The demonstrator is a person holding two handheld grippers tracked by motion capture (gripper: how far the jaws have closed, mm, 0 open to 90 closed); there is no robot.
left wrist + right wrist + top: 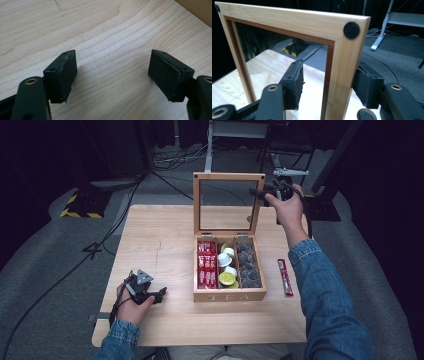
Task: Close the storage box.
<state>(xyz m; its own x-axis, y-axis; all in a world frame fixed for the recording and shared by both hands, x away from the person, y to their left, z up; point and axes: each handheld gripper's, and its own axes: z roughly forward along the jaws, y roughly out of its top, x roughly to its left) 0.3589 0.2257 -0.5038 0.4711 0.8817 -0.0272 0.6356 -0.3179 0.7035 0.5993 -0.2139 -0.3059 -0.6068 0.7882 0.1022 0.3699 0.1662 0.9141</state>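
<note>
At the middle of the table (160, 245) stands a wooden tea box (229, 295), its glass-paned lid (228, 202) swung up to stand upright at the far side. The three compartments hold red sachets (206, 264) on the left, small cups with white and green lids (227, 266) in the middle and dark pieces (248, 265) on the right; one more red sachet (285, 277) lies on the tabletop just beside the box's right wall.

The right gripper (270, 193) is at the lid's upper right corner. In the right gripper view its jaws straddle the frame's right rail (339, 82), one on each side; the outer pad looks pressed against the wood, but the inner one seems to stand a little off, so I cannot tell whether the rail is truly clamped. The left gripper (159, 295) rests low on the table, well apart from the box, with its jaws spread wide over bare wood (112, 65) and nothing between them.

The risk, as I judge it, is the lid: held loosely at one corner, it could slip free and drop onto the box, or a sideways pull could twist the hinges or drag the unbraced box.

The high view gives the box's contents and the loose sachet; the right gripper view alone gives the jaws on the rail and the black felt pad (351, 30) at the lid's corner.
</note>
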